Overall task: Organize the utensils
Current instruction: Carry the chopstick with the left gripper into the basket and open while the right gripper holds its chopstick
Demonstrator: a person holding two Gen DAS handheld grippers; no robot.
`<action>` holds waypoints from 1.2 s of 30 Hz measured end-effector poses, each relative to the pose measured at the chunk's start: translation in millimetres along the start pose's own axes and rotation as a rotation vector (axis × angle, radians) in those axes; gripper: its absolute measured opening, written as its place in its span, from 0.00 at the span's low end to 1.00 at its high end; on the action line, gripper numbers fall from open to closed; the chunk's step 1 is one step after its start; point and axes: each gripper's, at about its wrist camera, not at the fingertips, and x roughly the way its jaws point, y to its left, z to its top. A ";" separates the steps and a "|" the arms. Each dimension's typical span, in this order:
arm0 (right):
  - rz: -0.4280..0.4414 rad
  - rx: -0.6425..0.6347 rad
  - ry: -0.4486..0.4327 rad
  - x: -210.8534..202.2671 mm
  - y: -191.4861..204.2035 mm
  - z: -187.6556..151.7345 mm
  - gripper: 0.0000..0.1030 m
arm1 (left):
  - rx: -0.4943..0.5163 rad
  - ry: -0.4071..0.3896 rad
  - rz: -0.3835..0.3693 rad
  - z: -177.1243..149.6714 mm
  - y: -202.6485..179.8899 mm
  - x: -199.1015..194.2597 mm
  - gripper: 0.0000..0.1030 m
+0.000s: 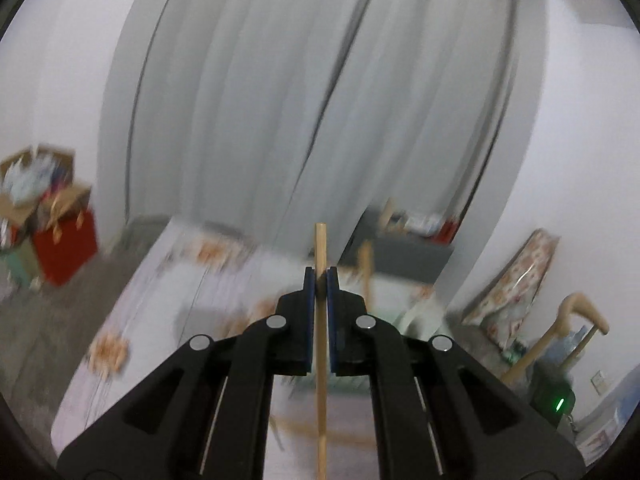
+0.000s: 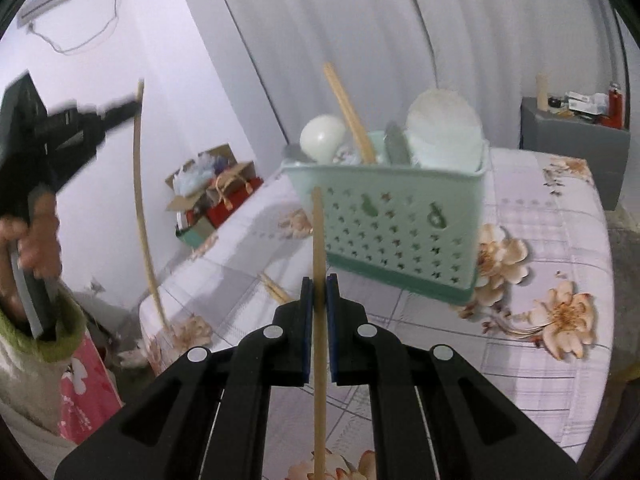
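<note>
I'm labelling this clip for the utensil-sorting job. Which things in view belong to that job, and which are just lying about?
Belongs to the job:
- chopstick in the left gripper
- chopstick in the right gripper
- green utensil basket
- loose chopsticks on the table

Lying about:
- cardboard box of clutter
- red bag
- grey cabinet

Both grippers same build. Right gripper (image 2: 319, 292): matte black plastic arms splaying back in a V, long cut-out slots, thin pale strips along the inner edges, four round silver pivot pins, dark blue pads on the inner finger faces. Left gripper (image 1: 320, 284): identical (black, blue pads, silver pins). Left hand (image 2: 30, 240) wraps a grey-and-black handle; sleeve cream and fleecy with a green fuzzy cuff.
</note>
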 end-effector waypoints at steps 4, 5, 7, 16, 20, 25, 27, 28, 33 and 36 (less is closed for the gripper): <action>0.001 0.011 -0.026 -12.8 -4.8 2.3 0.07 | 0.061 -0.165 -0.041 36.1 -37.1 3.6 0.04; 0.000 0.012 -0.031 -14.8 -5.7 3.1 0.07 | 0.065 -0.192 -0.049 40.7 -43.3 4.9 0.04; 0.001 0.020 -0.038 -16.9 -8.5 3.3 0.07 | 0.042 -0.224 -0.076 49.1 -51.1 13.3 0.04; -0.004 0.032 -0.055 -32.5 -12.2 3.0 0.07 | -0.012 -0.248 -0.128 36.6 -71.8 69.0 0.04; -0.014 0.032 -0.073 -41.5 -12.7 8.1 0.07 | -0.040 -0.243 -0.124 30.0 -66.0 83.8 0.04; -0.027 0.028 -0.098 -52.6 -9.6 10.7 0.07 | -0.070 -0.286 -0.112 36.3 -53.3 87.7 0.04; -0.030 0.029 -0.100 -54.4 -8.0 10.2 0.07 | -0.081 -0.308 -0.103 35.5 -51.4 91.8 0.04; -0.032 0.029 -0.097 -54.6 -7.2 9.0 0.07 | -0.090 -0.311 -0.098 33.1 -48.2 93.5 0.04; -0.040 0.028 -0.083 -55.0 -5.4 4.5 0.07 | -0.135 -0.274 -0.061 10.6 -39.4 117.2 0.04; -0.050 0.022 -0.078 -58.0 -4.9 2.2 0.07 | -0.157 -0.240 -0.031 -7.6 -30.6 130.3 0.04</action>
